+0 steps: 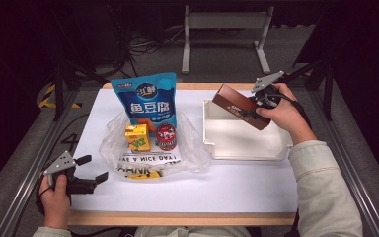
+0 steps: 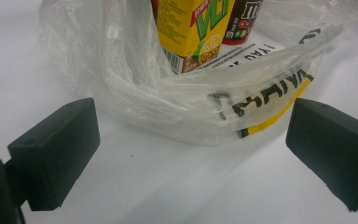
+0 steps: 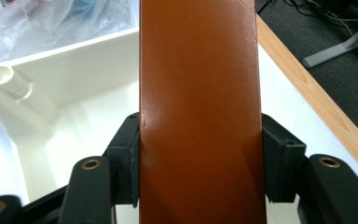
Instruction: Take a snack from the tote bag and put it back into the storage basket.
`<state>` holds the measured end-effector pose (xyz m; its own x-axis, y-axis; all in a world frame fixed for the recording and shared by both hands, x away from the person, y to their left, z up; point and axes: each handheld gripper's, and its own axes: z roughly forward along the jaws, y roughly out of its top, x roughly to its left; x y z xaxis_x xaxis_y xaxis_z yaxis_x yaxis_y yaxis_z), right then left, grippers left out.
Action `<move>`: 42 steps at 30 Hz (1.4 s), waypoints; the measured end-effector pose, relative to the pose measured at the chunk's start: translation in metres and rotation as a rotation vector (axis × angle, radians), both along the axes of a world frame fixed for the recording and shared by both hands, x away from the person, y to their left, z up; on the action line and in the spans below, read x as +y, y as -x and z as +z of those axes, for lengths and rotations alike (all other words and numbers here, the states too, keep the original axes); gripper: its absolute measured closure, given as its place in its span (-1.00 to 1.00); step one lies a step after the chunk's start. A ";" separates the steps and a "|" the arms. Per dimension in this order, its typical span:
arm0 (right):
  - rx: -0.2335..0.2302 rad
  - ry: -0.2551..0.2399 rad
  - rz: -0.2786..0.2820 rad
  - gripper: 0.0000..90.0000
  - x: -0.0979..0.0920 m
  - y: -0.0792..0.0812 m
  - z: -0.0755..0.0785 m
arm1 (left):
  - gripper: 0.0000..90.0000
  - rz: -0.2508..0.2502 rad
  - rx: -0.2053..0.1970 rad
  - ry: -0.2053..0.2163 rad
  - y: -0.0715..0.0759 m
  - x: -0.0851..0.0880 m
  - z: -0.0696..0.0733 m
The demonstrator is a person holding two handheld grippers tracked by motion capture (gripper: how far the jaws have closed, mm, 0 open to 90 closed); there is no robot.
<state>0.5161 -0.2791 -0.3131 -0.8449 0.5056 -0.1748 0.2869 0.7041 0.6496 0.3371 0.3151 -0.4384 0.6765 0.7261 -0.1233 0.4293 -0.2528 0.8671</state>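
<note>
My right gripper (image 1: 249, 114) is shut on a long brown box (image 1: 239, 106), held tilted over the far part of the white tray (image 1: 246, 150). In the right gripper view both pads press the sides of the brown box (image 3: 200, 112), with the white tray (image 3: 70, 79) beneath it. My left gripper (image 1: 91, 169) rests open at the table's near left, its jaws wide apart and nothing between them. Just ahead of it lies the clear plastic bag (image 2: 177, 107), holding a yellow drink carton (image 1: 137, 137), a red can (image 1: 167, 137) and a tall blue snack pouch (image 1: 149, 101).
The white table top (image 1: 227, 187) has free room along its near edge. Its wooden edge (image 3: 317, 102) runs close beside the tray on the right. Metal frame legs (image 1: 224, 22) and cables lie on the floor beyond the table.
</note>
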 end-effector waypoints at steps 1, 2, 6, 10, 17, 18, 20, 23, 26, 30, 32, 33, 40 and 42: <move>0.000 0.001 0.000 -0.05 0.000 -0.001 -0.002 | -0.93 0.000 0.000 -0.001 0.000 0.000 0.000; 0.000 0.002 0.001 -0.05 -0.001 -0.001 -0.004 | -0.93 0.002 -0.001 -0.001 0.000 0.000 0.000; 0.008 0.003 -0.006 -0.05 -0.002 -0.004 -0.012 | -0.93 -0.001 0.003 -0.003 0.000 0.000 0.000; 0.014 0.013 -0.011 -0.05 -0.003 -0.006 -0.017 | -0.93 -0.001 0.004 -0.006 0.000 0.000 0.000; 0.033 0.041 -0.017 -0.05 -0.003 -0.010 -0.029 | -0.93 -0.003 0.002 -0.004 0.000 0.000 0.000; 0.034 0.041 -0.016 -0.05 -0.003 -0.010 -0.030 | -0.93 -0.004 0.002 -0.005 0.000 0.000 0.000; 0.037 0.043 -0.020 -0.05 -0.003 -0.010 -0.031 | -0.93 -0.004 0.002 -0.005 0.000 0.000 0.000; 0.041 0.053 -0.019 -0.05 -0.003 -0.012 -0.034 | -0.93 -0.002 0.005 -0.006 0.000 0.000 0.000; 0.047 0.063 -0.020 -0.05 -0.003 -0.014 -0.038 | -0.93 -0.003 0.003 -0.007 0.000 0.000 0.000; 0.056 0.069 -0.015 -0.05 -0.002 -0.015 -0.042 | -0.93 -0.002 0.004 -0.005 0.000 0.000 0.000; 0.057 0.073 -0.013 -0.05 -0.002 -0.015 -0.044 | -0.93 -0.002 0.004 -0.005 0.000 0.000 0.000; 0.061 0.072 -0.013 -0.05 -0.002 -0.015 -0.045 | -0.93 -0.002 0.004 -0.005 0.000 0.000 0.000; 0.077 0.092 -0.007 -0.05 0.001 -0.017 -0.053 | -0.93 0.001 0.003 -0.002 0.000 0.000 -0.001; 0.079 0.095 -0.005 -0.05 0.001 -0.017 -0.054 | -0.93 -0.002 0.005 -0.004 0.000 0.000 -0.001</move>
<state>0.5333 -0.2778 -0.3675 -0.8554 0.4941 -0.1553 0.3378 0.7596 0.5558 0.3374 0.3148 -0.4390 0.6772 0.7253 -0.1238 0.4330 -0.2569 0.8640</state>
